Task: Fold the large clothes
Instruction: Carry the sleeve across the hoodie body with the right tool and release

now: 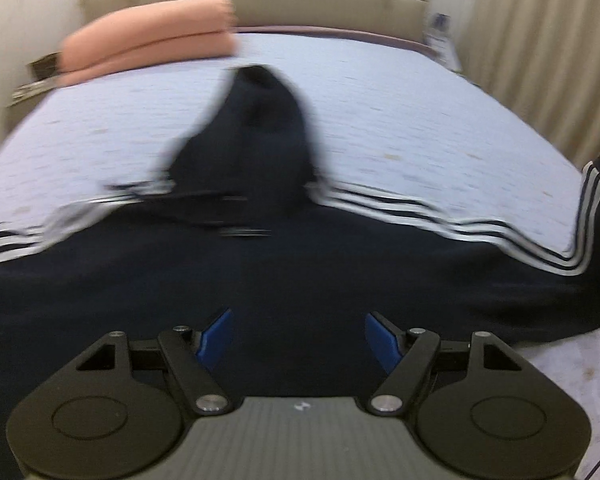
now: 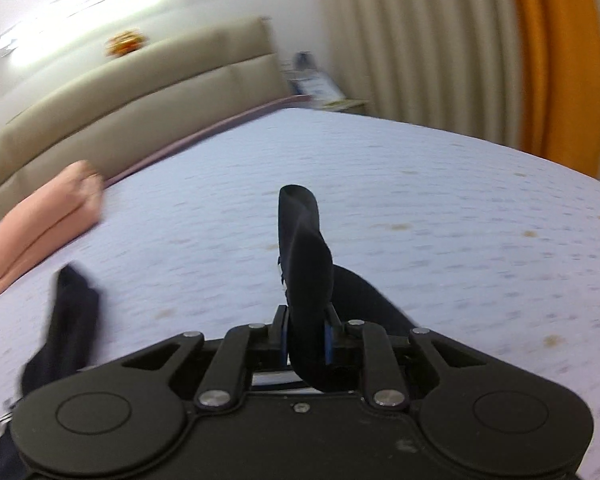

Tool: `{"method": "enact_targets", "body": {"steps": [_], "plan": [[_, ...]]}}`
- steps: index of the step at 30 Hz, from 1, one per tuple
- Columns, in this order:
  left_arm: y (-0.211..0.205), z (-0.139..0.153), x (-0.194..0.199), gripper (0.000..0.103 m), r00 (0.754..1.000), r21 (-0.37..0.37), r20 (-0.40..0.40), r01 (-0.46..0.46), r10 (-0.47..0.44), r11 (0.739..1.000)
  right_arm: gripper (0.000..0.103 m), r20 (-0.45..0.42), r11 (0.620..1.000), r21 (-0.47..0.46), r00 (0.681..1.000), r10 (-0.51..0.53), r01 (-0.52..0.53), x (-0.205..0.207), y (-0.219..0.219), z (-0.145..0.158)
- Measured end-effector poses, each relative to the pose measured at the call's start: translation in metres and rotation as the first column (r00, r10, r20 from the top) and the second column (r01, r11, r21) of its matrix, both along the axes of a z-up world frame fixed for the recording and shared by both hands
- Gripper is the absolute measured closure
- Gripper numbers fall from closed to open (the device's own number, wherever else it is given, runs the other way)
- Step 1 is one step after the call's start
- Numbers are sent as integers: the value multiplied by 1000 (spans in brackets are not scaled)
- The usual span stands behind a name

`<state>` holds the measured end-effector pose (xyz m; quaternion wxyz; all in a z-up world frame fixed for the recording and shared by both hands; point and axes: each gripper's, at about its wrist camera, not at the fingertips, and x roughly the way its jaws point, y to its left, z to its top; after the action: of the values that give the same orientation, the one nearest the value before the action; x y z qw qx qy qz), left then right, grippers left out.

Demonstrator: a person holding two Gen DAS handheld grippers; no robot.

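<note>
A dark navy hooded jacket with white sleeve stripes lies spread on the lavender bed, its hood pointing toward the headboard. My left gripper is open and empty, hovering over the jacket's body near the bed's front edge. My right gripper is shut on the dark sleeve cuff, which sticks up between its blue pads. The hood shows at the lower left of the right wrist view. Both views are motion-blurred.
A folded pink blanket lies at the head of the bed on the left, also in the right wrist view. A beige padded headboard stands behind. Cream curtains and an orange curtain hang on the right. A nightstand holds small items.
</note>
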<state>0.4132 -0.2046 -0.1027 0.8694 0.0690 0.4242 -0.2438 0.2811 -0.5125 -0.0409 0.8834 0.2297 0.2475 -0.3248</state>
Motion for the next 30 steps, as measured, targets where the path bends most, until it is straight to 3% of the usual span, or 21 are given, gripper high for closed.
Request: {"method": "enact_targets", "body": {"steps": [6, 12, 19, 23, 26, 28, 30], "plan": [[124, 16, 46, 29, 985, 35, 34, -168, 167, 985, 82, 17, 979, -15, 979, 202, -202, 95, 137, 5], [215, 21, 78, 29, 960, 31, 49, -277, 275, 960, 82, 9, 923, -25, 924, 383, -383, 174, 260, -9], [268, 10, 86, 29, 936, 18, 45, -349, 348, 937, 82, -43, 850, 18, 849, 526, -526, 231, 367, -41], [276, -1, 87, 29, 931, 25, 41, -363, 362, 931, 82, -69, 819, 17, 817, 573, -573, 248, 405, -59], [276, -9, 88, 29, 930, 31, 36, -368, 366, 929, 81, -131, 770, -9, 764, 632, -638, 259, 425, -73], [274, -13, 88, 29, 931, 33, 28, -366, 365, 930, 69, -182, 731, 45, 713, 677, -681, 266, 430, -87], [269, -15, 88, 29, 932, 30, 24, -361, 361, 932, 46, -173, 703, 129, 682, 711, -700, 263, 418, -92]]}}
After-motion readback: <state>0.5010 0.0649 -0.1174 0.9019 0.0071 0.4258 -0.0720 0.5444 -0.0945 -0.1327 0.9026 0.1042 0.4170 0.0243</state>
